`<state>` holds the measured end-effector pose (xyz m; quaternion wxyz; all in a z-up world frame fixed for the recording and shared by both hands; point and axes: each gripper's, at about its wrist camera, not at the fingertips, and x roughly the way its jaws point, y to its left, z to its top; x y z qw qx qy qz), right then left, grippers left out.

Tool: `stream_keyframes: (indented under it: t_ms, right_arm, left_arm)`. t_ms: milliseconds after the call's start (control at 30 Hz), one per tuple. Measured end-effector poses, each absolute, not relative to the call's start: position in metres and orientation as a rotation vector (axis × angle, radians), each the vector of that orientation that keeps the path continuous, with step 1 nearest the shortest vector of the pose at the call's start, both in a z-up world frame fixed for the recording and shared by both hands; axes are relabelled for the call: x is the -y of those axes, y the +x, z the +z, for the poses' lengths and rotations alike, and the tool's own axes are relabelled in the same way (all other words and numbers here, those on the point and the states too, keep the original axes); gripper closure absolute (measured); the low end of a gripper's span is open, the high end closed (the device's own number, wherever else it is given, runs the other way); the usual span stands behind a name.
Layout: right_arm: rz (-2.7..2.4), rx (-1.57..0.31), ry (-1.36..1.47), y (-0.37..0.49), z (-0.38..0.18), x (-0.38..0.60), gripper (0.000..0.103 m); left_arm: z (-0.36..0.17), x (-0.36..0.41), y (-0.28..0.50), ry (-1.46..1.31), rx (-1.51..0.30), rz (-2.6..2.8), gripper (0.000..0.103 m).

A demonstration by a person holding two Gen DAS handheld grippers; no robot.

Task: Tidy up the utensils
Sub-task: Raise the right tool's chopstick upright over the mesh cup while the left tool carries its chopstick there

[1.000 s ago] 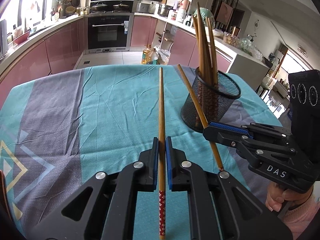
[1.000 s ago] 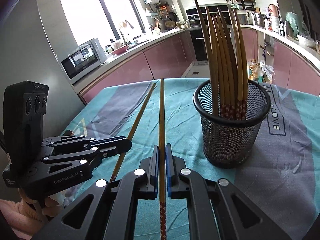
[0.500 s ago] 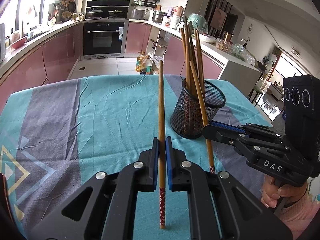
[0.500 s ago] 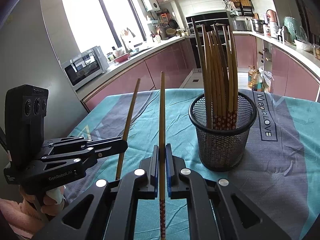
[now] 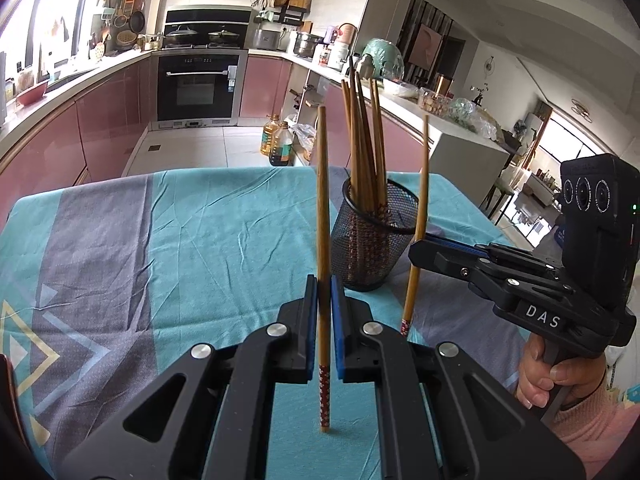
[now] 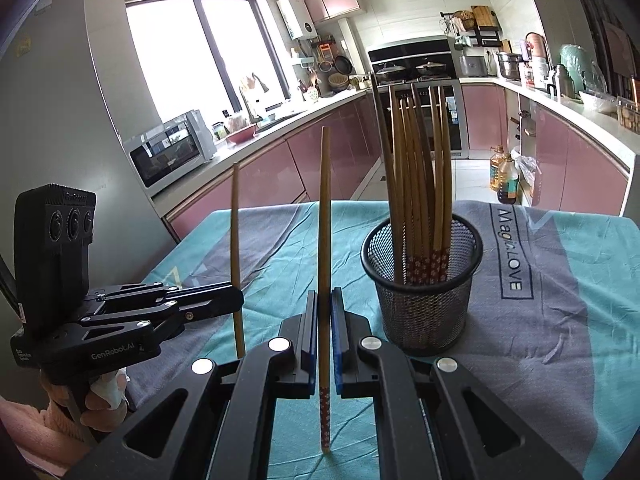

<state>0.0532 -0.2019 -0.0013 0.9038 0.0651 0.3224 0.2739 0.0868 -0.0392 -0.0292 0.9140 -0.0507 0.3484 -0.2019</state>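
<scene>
Left gripper: nearest in the left wrist view, blue-padded jaws clamped on a wooden chopstick held nearly upright, its red patterned end hanging below the pads just over the cloth
Right gripper: nearest in the right wrist view, jaws likewise pinched on a second chopstick, upright, red patterned end down
Each seen from the other: the right gripper shows at the right of the left view, gripped by a hand in a pink sleeve; the left gripper shows at the left of the right view
Tablecloth: teal and grey, wrinkled, with printed lettering near the far right in the right view
Mesh cup: black wire holder standing on the cloth beyond both grippers, holding a bunch of matching chopsticks, red ends down
Background: pink kitchen cabinets, built-in oven, microwave on the counter, bright window
</scene>
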Motion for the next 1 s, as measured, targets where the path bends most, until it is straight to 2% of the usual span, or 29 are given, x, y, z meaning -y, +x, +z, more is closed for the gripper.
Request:
stream_keyframes:
  t_ms: [1000]
  right_arm:
    - [0.547,-0.543,0.123,0.052,0.041,0.229,0.098]
  left_arm:
    - [0.005,0.051,0.094,-0.105,-0.651,-0.486,0.095]
